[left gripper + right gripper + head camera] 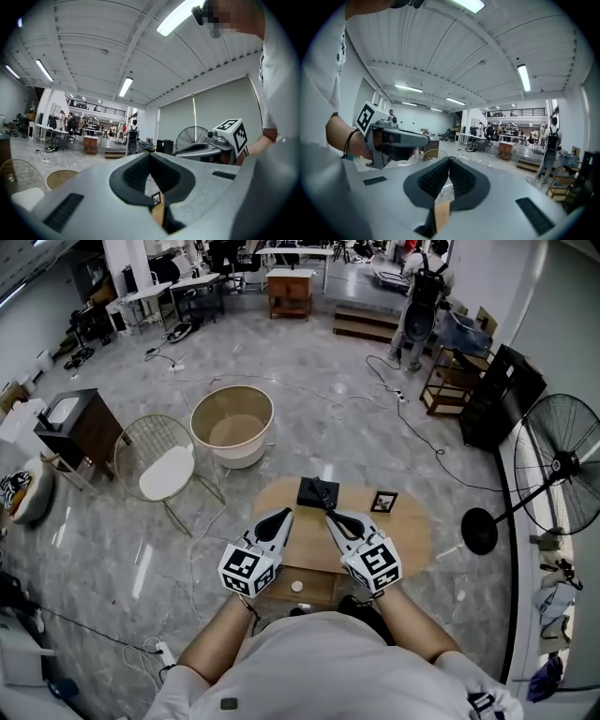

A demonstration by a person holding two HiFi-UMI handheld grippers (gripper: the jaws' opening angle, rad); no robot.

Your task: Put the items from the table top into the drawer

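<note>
Jaws together and empty on left gripper (284, 514) and right gripper (330, 515), above near table (412, 535) edge; black box (314, 493) just beyond, small frame (383, 502) right.

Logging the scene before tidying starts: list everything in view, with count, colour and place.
table: one, light wood, in front of the person
box: one, black, table's far edge
small frame: one, black, on the table right of the box
drawer: one, wood with white knob, under the table's near edge
tub: one, beige, floor beyond the table
wire chair: one, gold with white seat, left of the table
fan: one, black, far right
left gripper: one, grey, shut, over the table
right gripper: one, grey, shut, over the table
</note>
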